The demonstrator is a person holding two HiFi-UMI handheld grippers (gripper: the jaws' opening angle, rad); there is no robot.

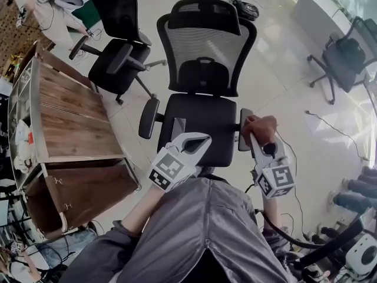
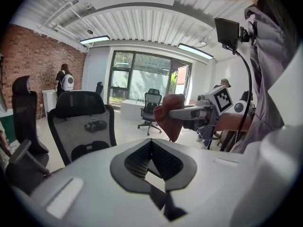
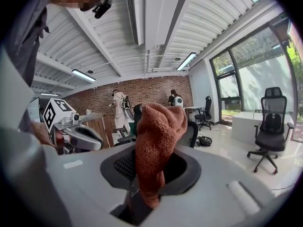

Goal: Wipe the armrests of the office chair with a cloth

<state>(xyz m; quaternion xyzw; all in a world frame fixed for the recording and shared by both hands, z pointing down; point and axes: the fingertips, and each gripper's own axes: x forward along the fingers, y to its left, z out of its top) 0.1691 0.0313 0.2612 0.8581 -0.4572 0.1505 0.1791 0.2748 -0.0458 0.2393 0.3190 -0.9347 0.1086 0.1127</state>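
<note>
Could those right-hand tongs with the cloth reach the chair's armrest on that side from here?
Probably yes. The right tongs hold the cloth right at the armrest of the office chair, with nothing visibly between them. Whether it touches yet is unclear.

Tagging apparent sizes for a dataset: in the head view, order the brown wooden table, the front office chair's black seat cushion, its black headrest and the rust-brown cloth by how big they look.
1. brown wooden table
2. black seat cushion
3. black headrest
4. rust-brown cloth in the right hand-held gripper
</note>
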